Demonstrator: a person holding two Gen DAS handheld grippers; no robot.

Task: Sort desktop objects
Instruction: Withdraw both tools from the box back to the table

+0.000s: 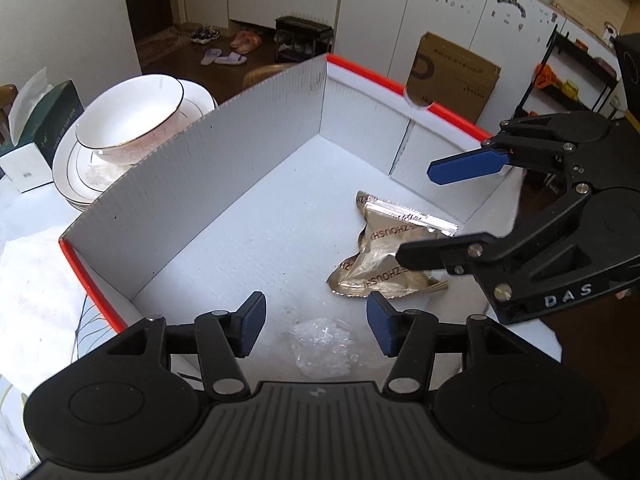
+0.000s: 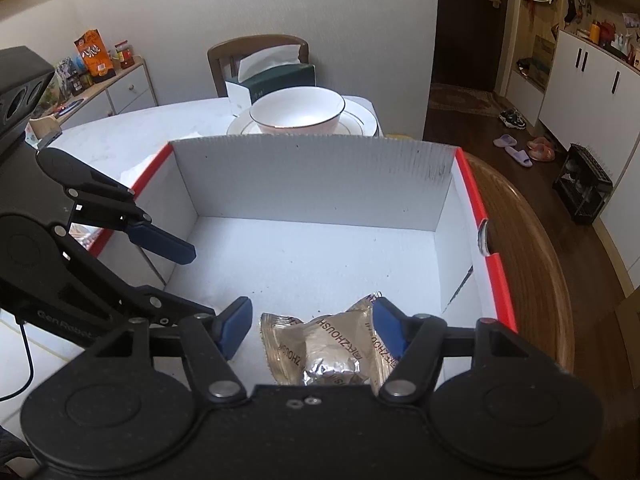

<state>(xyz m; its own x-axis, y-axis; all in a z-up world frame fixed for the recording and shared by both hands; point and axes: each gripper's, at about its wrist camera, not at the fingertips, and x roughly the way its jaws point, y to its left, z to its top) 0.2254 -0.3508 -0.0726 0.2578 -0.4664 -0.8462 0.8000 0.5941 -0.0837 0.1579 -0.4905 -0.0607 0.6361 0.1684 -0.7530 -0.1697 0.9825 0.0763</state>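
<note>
The crumpled gold-and-silver foil snack packet [image 2: 332, 350] lies on the white floor of the open cardboard box with red rims [image 1: 240, 152], toward its near right part. Just beside it sits a small crumpled clear plastic wrapper [image 1: 322, 346], also on the box floor.

The right gripper [image 2: 314, 330] hangs over the packet with its blue pads spread to either side, gripping nothing. The left gripper [image 1: 316, 326] hovers above the clear wrapper, jaws partly apart and empty too.

Both items look to be sorted into the box, so the risks lie in pulling away. The two grippers sit close together over one corner; a careless move could knock them against each other. A pad edge might catch the light foil packet and drag it back out, since it weighs little. The tall corrugated wall could be nudged, shoving the box toward the white bowl stacked on plates [image 2: 298, 114] just behind it.
</note>
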